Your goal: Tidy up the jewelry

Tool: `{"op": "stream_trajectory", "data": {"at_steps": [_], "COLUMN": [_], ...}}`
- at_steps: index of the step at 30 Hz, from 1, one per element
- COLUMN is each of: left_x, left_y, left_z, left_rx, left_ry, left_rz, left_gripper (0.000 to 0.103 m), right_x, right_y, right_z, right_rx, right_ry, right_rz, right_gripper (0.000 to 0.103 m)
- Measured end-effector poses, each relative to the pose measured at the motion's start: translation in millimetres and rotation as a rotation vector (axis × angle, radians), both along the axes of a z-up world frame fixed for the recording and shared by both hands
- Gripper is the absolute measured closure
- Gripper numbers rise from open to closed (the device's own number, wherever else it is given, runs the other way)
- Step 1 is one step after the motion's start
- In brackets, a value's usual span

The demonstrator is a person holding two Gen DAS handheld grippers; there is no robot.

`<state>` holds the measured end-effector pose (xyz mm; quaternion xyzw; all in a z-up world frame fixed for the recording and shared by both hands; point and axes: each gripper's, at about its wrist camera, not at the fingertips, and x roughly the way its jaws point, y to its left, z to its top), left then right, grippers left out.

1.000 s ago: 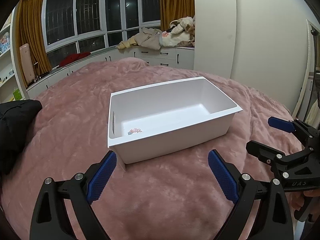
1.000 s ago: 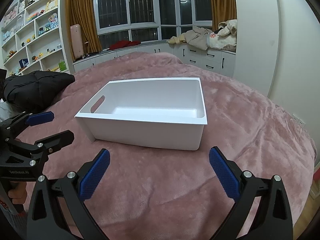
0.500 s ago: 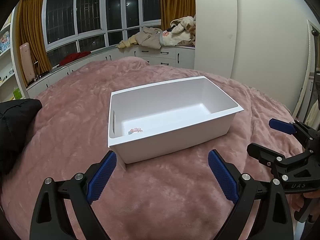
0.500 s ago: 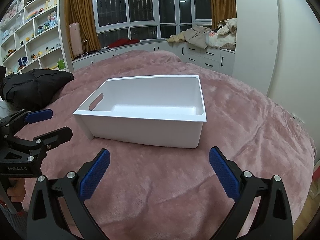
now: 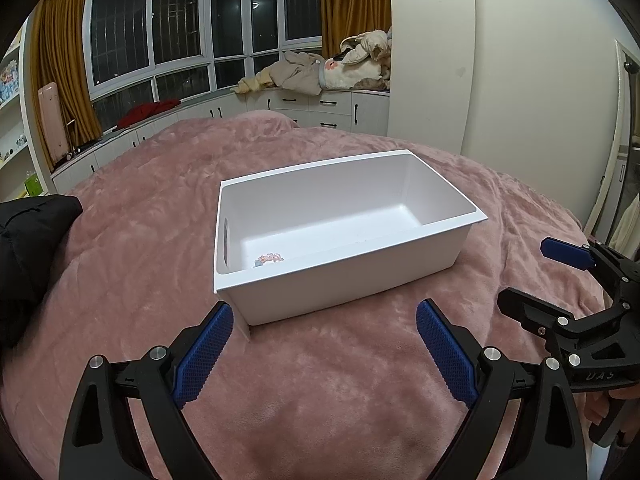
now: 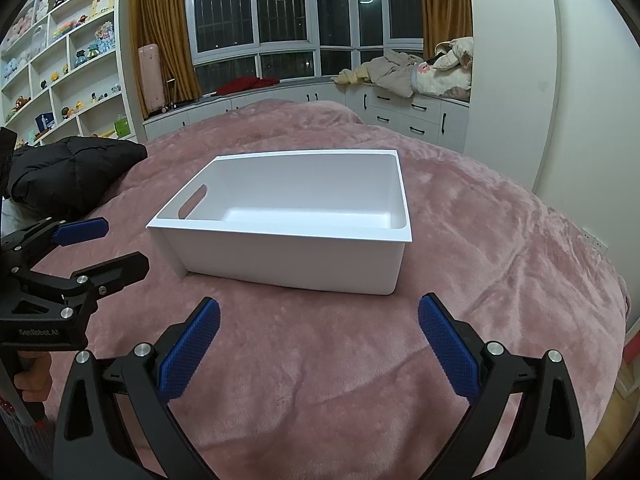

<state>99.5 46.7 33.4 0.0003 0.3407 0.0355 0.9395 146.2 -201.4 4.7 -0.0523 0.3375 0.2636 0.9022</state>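
Left wrist view: both grippers, left gripper (image 5: 320, 344) and right gripper (image 6: 318, 342), have fingers spread, holding nothing. Reach slowly over the box (image 5: 400, 276) wall toward the beads (image 5: 270, 259).

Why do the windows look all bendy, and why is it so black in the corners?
Both wrist views use a fisheye lens: in the left wrist view the window frames bow outward and the corners go black; in the right wrist view the shelves curve likewise. Indoor light leaves a bright patch inside the white bin, and the night-dark glass reflects a lamp.
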Motion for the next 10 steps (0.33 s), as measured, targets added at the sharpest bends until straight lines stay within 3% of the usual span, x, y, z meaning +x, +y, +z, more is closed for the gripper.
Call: {"op": "stream_trajectory", "data": {"at_steps": [10], "left_x": [1.4], "left_y": [0.1], "left_z": [-3.6], "left_rx": [-0.007], "left_ry": [0.005], "left_rz": [-0.005], "left_gripper": [0.009], "right_x": [-0.5], "right_y": [0.2], "right_z": [0.0], "right_rx": [0.000], "right_ry": [0.002], "right_rz": [-0.003], "right_gripper": [0.005]}}
